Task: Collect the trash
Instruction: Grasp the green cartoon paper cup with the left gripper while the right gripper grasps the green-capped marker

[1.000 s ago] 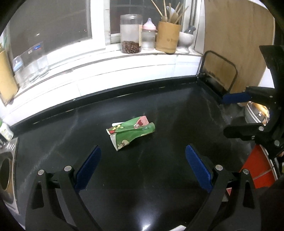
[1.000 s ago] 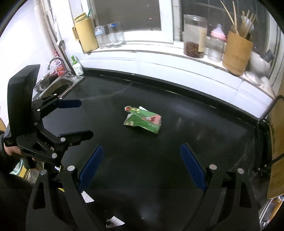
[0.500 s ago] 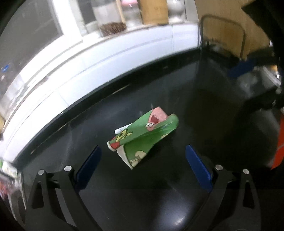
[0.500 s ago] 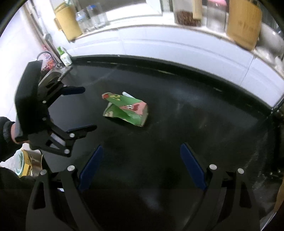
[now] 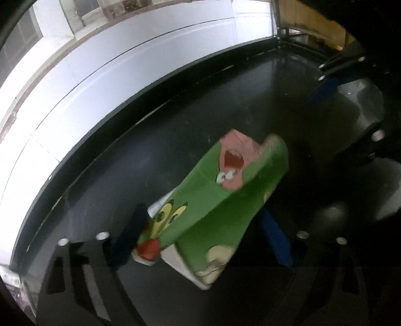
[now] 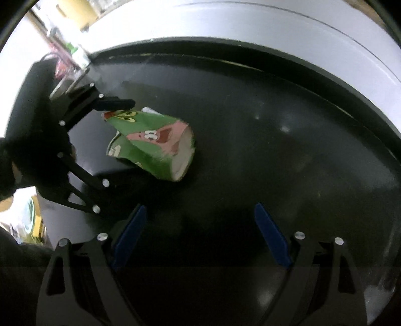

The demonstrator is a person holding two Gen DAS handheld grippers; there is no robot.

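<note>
A crushed green drink carton (image 5: 215, 200) with cartoon figures lies on the black counter (image 5: 175, 130). My left gripper (image 5: 200, 215) is low over it with a finger on either side. Its jaws are closing, and I cannot see the pads pressing the carton. In the right wrist view the carton (image 6: 153, 148) sits ahead and to the left, with the left gripper (image 6: 120, 143) straddling its left end. My right gripper (image 6: 199, 208) stands open above bare counter, short of the carton, with nothing between its fingers. One of its blue pads (image 5: 323, 91) shows at the upper right of the left wrist view.
A white tiled ledge (image 5: 125, 65) runs along the back of the counter. A sink with a tap (image 6: 67, 80) lies at the far left. A wooden board (image 5: 300, 15) stands at the counter's right end. Bare counter (image 6: 288, 140) extends to the right of the carton.
Both grippers have come down and forward towards the carton. The left one now has the carton between its fingers, and its jaws have narrowed. The right gripper stays wide.
</note>
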